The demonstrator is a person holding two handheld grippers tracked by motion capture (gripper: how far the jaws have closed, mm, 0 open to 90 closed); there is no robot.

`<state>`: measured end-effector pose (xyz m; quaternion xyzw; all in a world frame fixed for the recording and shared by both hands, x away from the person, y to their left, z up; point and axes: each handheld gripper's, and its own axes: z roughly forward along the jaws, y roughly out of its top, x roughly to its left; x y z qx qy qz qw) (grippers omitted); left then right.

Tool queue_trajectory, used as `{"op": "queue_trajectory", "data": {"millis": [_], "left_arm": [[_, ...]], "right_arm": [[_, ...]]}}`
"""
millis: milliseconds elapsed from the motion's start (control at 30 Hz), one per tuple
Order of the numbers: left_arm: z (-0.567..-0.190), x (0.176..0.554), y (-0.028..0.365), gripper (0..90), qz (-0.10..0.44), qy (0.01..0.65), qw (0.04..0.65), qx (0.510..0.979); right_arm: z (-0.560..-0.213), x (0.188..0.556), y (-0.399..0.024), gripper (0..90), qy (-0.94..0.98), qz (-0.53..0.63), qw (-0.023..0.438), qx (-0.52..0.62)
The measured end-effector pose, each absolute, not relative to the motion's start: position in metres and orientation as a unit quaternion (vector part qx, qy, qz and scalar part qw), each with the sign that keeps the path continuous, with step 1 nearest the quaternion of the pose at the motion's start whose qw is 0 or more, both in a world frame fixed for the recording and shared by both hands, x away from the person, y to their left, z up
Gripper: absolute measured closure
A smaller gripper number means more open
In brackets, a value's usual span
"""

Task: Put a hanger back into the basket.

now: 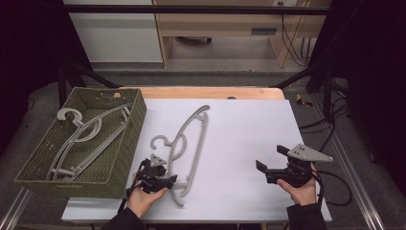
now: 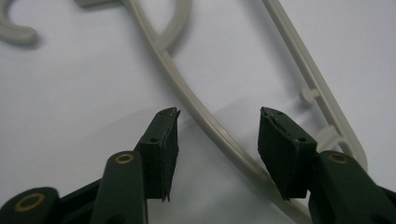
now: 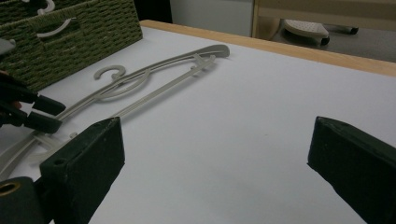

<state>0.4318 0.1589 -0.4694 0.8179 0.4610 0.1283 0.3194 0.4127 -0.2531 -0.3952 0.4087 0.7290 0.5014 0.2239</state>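
**Two open grippers, one hanger loose on the table**

Two grippers are over the white table [image 1: 239, 143], each held in a hand. The left gripper [image 2: 218, 121] has its jaws parted about halfway, straddling the curved arm of the grey hanger [image 2: 205, 116]; the arm runs through the gap, and neither pad presses on it. The hanger lies flat on the table just right of the woven basket [image 1: 122, 153], hook [image 1: 160, 141] toward the basket, and the left gripper [image 1: 173, 181] sits at its near end. The right gripper [image 1: 272, 162] hovers well apart on the right side, jaws spread wide with only bare table between them, as the right gripper view [image 3: 217, 154] confirms.

In the left gripper view the hanger is cut off at the top and lower edges, and its hook [image 2: 16, 30] shows in part. More grey hangers [image 1: 81, 136] lie overlapped in the basket; their count is hard to make out. Whether the left jaw tips touch the table cannot be told.
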Motion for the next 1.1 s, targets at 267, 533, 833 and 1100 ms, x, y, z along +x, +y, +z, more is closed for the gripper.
{"op": "queue_trajectory", "data": {"millis": [267,533,833,1100], "left_arm": [[-0.467,0.433,0.154,54.4,0.154,0.443,0.287,0.835],[-0.463,0.443,0.178,60.8,0.145,0.444,0.267,0.843],[-0.463,0.443,0.18,64.1,0.159,0.462,0.256,0.834],[-0.46,0.449,0.178,68.7,0.149,0.458,0.246,0.841]], "right_arm": [[-0.396,0.413,-0.251,4.1,0.73,0.5,0.223,0.409],[-0.395,0.412,-0.253,4.1,0.728,0.502,0.224,0.41],[-0.395,0.413,-0.253,4.1,0.729,0.502,0.223,0.409],[-0.396,0.413,-0.252,4.2,0.729,0.501,0.222,0.409]]}}
